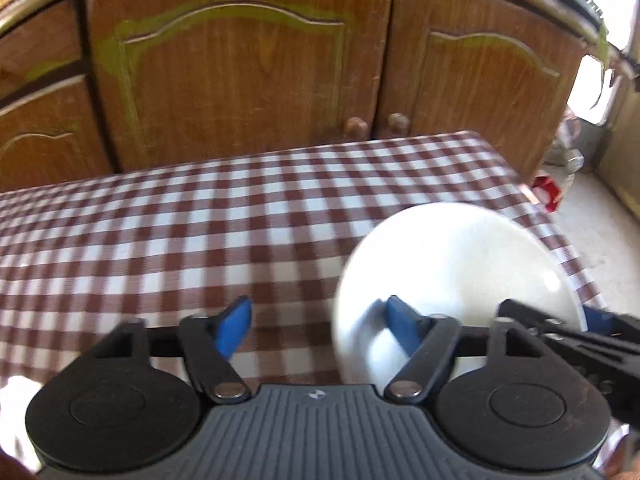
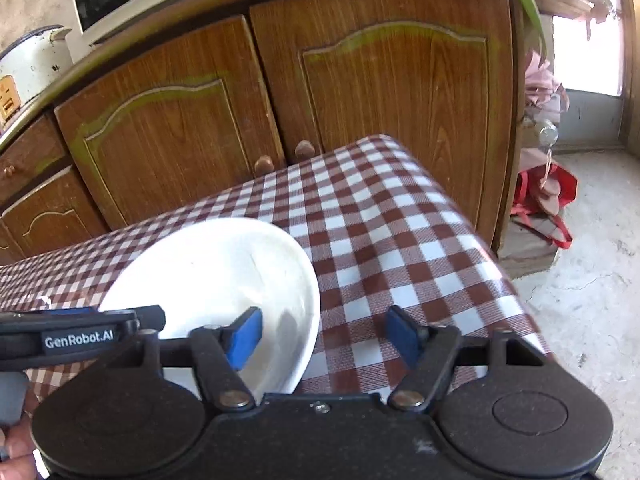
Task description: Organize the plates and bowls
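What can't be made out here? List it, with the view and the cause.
- Near rim of the white plate: left wrist view, behind the left gripper.
- Same rim, right wrist view: covered by the right gripper.
- Whether either gripper touches the plate: blur.
- Behind the cupboard doors: closed.

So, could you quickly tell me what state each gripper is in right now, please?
Left gripper: open, holding nothing; its right finger is over the white plate.
Right gripper: open, holding nothing; the plate's edge lies between its fingers.
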A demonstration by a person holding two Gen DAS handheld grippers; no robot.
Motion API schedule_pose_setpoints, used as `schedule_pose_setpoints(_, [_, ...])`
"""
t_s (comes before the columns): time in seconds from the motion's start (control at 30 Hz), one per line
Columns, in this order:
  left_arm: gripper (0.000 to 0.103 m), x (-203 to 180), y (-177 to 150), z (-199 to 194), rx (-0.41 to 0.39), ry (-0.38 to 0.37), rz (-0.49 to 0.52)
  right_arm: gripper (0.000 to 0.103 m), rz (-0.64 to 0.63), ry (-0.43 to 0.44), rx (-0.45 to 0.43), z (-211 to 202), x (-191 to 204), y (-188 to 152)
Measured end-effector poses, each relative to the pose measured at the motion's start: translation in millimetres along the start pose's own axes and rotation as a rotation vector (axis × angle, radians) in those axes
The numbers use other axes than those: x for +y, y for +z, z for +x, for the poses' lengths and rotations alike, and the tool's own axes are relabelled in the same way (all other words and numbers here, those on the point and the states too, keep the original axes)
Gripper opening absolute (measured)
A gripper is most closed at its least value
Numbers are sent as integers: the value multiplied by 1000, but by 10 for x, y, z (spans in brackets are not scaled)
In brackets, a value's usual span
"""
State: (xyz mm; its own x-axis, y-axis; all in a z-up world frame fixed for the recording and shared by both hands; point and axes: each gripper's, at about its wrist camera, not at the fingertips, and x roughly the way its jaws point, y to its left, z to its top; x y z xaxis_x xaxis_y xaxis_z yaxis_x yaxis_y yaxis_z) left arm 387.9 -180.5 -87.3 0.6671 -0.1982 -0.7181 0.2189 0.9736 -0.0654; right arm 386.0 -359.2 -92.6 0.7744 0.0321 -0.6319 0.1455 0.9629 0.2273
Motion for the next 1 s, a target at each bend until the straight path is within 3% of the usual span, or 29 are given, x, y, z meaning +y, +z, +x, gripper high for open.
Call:
schedule_pose_setpoints(0.03, [52,-20,8,11,-2,-28,1,59,2,-1,-14,2,2,-9])
schedule_pose_setpoints(0.07, [35,-42,9,7,-4,-54,5,38,12,28,-14,4,-3,-11])
schedule_pose_setpoints(0.1, [31,-84,4,5,-5,-70,21,27,26,61,-13,-3,-4,-11])
schedule_pose_setpoints(0.13, [32,-133,-11,-2,-5,-55,39,22,30,79,-11,-16,18,-12])
schedule_pose_setpoints(0.23, [30,-103,-51,-52,15,-80,3,22,31,45,-29,-86,69,-27])
schedule_pose_setpoints(0.5, [30,-213,-139,-445,-2,-72,27,22,15,25,-64,-443,112,-52])
schedule_pose_setpoints(1.0, [31,-444,-422,-1517,-43,-92,34,22,46,9,-129,-1655,91,-152])
